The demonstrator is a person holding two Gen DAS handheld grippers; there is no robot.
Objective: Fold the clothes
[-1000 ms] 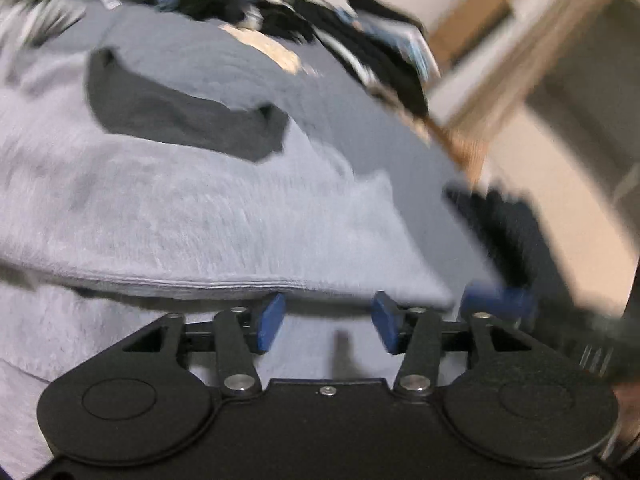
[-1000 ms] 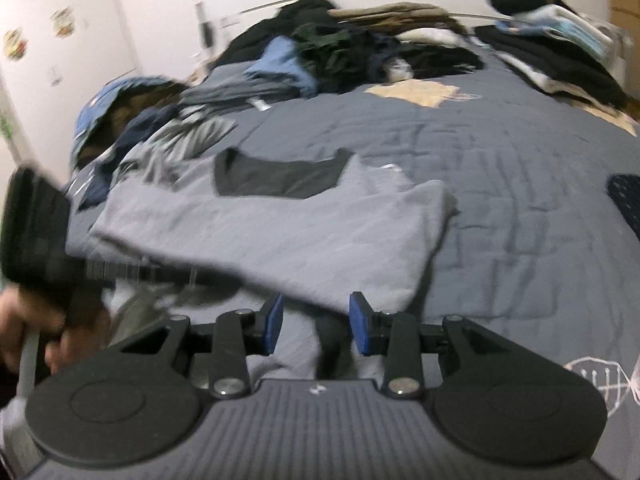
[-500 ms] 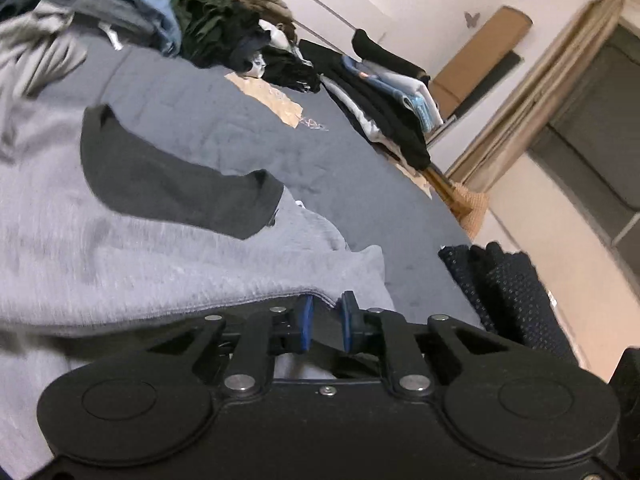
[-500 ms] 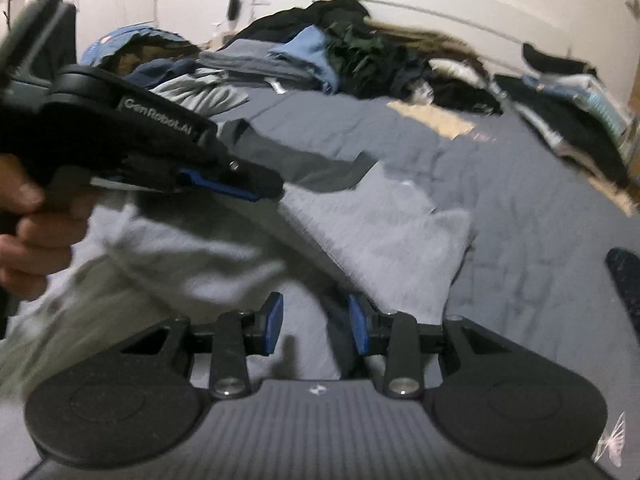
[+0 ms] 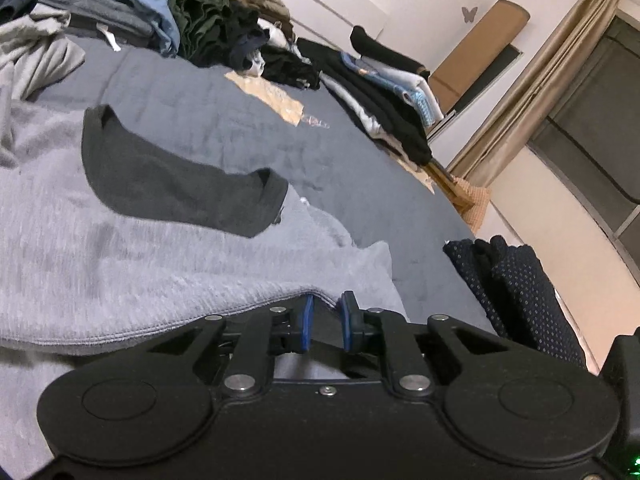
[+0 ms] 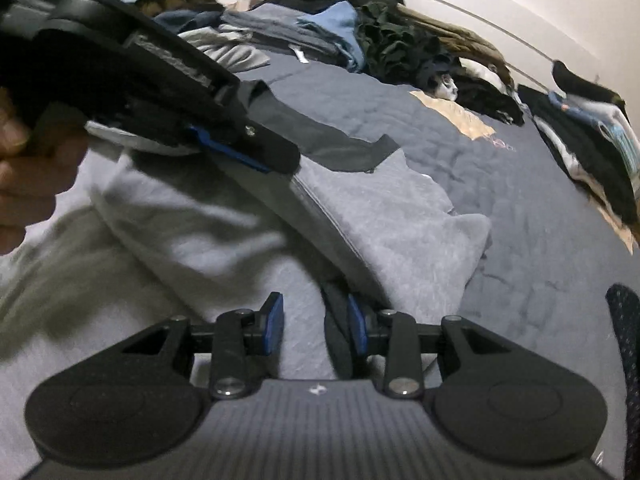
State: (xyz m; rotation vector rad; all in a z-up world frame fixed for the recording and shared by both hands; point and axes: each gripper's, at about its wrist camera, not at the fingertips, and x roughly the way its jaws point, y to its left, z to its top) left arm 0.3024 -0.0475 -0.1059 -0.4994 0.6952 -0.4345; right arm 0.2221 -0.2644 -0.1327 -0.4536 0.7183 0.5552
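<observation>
A grey shirt [image 5: 140, 264] with a dark collar [image 5: 180, 184] lies spread on a blue-grey bed cover [image 5: 240, 120]. My left gripper [image 5: 326, 316] is shut on the shirt's hem, its blue pads nearly together with the edge pinched between them. In the right wrist view, the left gripper [image 6: 280, 164], held by a hand [image 6: 24, 184], lifts that hem above the grey shirt [image 6: 400, 220]. The hem runs taut down to my right gripper [image 6: 316, 320]. Its pads stand partly apart with a thick fold of the shirt between them.
A heap of unfolded clothes [image 5: 200, 12] lines the head of the bed. Folded dark and light garments [image 5: 384, 92] are stacked along the right side. A dark dotted garment [image 5: 516, 288] lies at the near right edge. A curtain [image 5: 540, 80] hangs beyond.
My left gripper's jaws closed on the hem and lifted it. In the right wrist view the left gripper came in from the left and now hangs over the shirt. That view also rolled.
</observation>
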